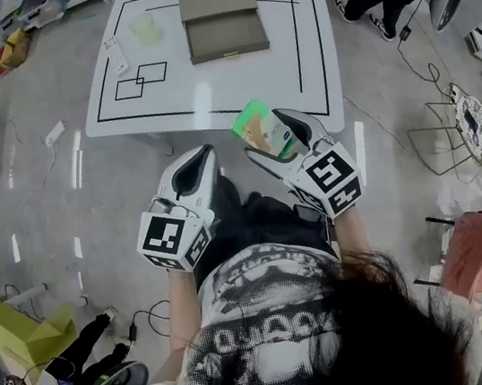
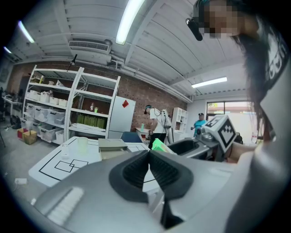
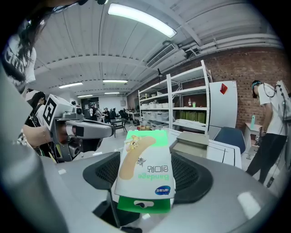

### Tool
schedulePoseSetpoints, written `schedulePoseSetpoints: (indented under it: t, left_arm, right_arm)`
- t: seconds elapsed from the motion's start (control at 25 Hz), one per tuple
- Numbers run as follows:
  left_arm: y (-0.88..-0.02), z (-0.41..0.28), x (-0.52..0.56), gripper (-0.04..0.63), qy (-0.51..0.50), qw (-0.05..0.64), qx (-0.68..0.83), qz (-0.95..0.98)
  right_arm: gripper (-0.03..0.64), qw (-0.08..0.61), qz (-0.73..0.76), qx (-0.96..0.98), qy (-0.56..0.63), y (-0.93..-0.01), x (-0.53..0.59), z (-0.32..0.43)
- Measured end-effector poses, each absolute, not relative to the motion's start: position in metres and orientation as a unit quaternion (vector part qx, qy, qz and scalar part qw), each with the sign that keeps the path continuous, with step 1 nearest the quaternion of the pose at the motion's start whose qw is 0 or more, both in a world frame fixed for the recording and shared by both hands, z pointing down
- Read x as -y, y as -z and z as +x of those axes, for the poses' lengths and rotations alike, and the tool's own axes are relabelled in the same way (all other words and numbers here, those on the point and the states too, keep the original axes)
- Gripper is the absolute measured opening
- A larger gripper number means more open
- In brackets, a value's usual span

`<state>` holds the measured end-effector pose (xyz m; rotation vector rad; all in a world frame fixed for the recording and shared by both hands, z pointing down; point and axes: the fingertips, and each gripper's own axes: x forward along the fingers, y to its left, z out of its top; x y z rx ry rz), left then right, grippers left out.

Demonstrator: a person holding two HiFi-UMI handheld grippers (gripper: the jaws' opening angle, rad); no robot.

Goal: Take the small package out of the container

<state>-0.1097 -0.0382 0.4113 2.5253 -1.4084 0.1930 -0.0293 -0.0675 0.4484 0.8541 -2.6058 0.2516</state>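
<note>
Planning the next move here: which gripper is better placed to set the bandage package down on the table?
Right. The right gripper is clamped on the bandage package just short of the white table's near edge. The left gripper is shut, empty and a little farther back.

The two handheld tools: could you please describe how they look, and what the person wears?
Both the left tool and right tool have smooth pale grey shells with dark ribbed pads. Each carries a white cube printed with black square markers. The person wears a black-and-white printed T-shirt.
</note>
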Motion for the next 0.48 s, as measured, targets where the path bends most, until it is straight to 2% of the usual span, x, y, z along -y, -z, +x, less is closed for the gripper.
schedulePoseSetpoints:
  t: [0.48]
  left_arm:
    - [-0.4072,-0.1141,0.0357,0.000,-0.063,0.115,0.483,0.866]
  right_arm:
    - [0.364,0.197,0.301,0.929,-0.083,-0.4465,0.0667,-0.0368]
